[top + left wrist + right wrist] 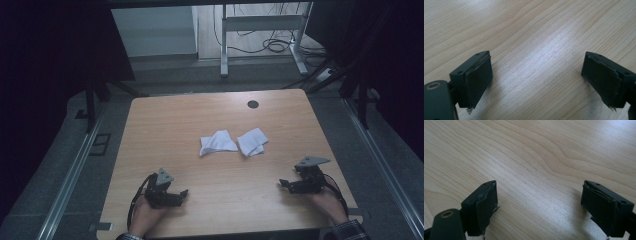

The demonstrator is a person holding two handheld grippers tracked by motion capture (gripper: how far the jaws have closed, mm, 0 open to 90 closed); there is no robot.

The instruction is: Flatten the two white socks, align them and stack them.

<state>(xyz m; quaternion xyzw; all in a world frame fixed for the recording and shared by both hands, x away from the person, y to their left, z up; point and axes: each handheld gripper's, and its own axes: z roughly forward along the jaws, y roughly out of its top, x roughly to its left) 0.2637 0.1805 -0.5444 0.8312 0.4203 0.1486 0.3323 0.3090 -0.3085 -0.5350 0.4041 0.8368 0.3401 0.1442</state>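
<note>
1. two crumpled white cloths, the left white cloth [217,142] and the right white cloth [252,142], lie just beside each other mid-table.
2. left gripper [183,193] rests near the front edge, jaws wide apart, empty.
3. right gripper [283,183] likewise, jaws spread over bare light wooden table [165,125].
4. small black round hole [253,104] sits beyond the cloths.

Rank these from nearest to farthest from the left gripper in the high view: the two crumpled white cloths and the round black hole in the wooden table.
From the left gripper, in the high view:
1. The left crumpled white cloth, mid-table, nearest.
2. The right crumpled white cloth, beside the first and farther right.
3. The round black hole, near the far edge of the wooden table, farthest.
</note>
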